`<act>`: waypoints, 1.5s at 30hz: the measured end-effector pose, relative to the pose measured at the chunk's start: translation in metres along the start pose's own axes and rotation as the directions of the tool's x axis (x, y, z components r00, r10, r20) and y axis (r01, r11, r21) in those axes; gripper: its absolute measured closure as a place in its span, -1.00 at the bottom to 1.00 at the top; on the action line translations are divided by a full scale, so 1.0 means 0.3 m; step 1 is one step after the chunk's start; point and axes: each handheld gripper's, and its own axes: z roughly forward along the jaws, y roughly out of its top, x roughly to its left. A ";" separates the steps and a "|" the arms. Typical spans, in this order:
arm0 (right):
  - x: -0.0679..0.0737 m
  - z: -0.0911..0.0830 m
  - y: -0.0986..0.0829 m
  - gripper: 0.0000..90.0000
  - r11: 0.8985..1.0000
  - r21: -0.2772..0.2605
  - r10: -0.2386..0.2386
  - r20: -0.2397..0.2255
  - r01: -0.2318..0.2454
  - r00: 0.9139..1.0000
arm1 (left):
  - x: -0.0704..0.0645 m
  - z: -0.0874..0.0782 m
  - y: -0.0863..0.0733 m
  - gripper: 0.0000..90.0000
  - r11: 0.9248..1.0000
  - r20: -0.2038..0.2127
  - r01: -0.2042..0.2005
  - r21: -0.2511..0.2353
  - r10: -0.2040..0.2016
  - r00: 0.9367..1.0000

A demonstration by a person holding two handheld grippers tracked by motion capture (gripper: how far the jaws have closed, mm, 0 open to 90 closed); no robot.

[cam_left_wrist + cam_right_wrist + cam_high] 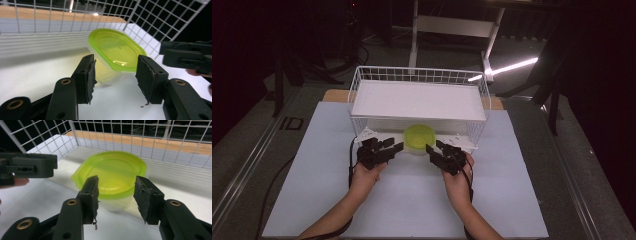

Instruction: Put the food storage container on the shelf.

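Observation:
A round clear tub with a lime-green lid [420, 138] stands at the front of the lower level of a white wire shelf rack [419, 100]. My left gripper [398, 147] is just left of the tub and my right gripper [430, 149] just right of it, both open and close to its sides. In the left gripper view the tub [113, 53] lies beyond my open left gripper [115, 77], nothing between the pads. Seen from the right gripper view, the tub [112, 173] sits just past my open right gripper [116, 195].
The rack's white top shelf [417, 99] overhangs the tub, and wire mesh walls [160, 22] close the sides and back. A pale mat [407, 200] covers the table in front of the rack. Dark floor and a desk frame lie behind.

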 end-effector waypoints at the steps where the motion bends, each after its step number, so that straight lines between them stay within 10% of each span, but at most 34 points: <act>1: 0.003 -0.004 -0.006 0.29 1.000 0.003 0.000 0.008 -0.001 1.000 | -0.006 -0.010 -0.003 0.03 1.000 -0.007 0.001 0.000 -0.001 1.000; 4: 0.004 -0.010 -0.025 0.50 1.000 0.020 0.014 0.030 -0.014 0.999 | -0.024 -0.037 -0.015 -0.10 1.000 -0.016 -0.015 0.008 0.015 1.000; 8: 0.009 0.000 -0.046 0.81 0.998 0.065 0.008 0.035 -0.011 0.999 | -0.033 -0.068 -0.035 -0.55 0.998 0.076 -0.060 0.012 0.059 0.995; 13: 0.026 0.025 -0.059 0.99 0.994 0.106 -0.015 0.020 0.013 1.000 | -0.061 -0.097 -0.060 -0.92 0.994 0.061 -0.106 0.012 0.105 0.993; 45: 0.059 0.214 -0.035 0.99 0.990 0.141 0.010 0.034 -0.015 0.999 | -0.043 -0.134 -0.155 -0.96 0.988 0.012 -0.145 -0.045 0.145 0.989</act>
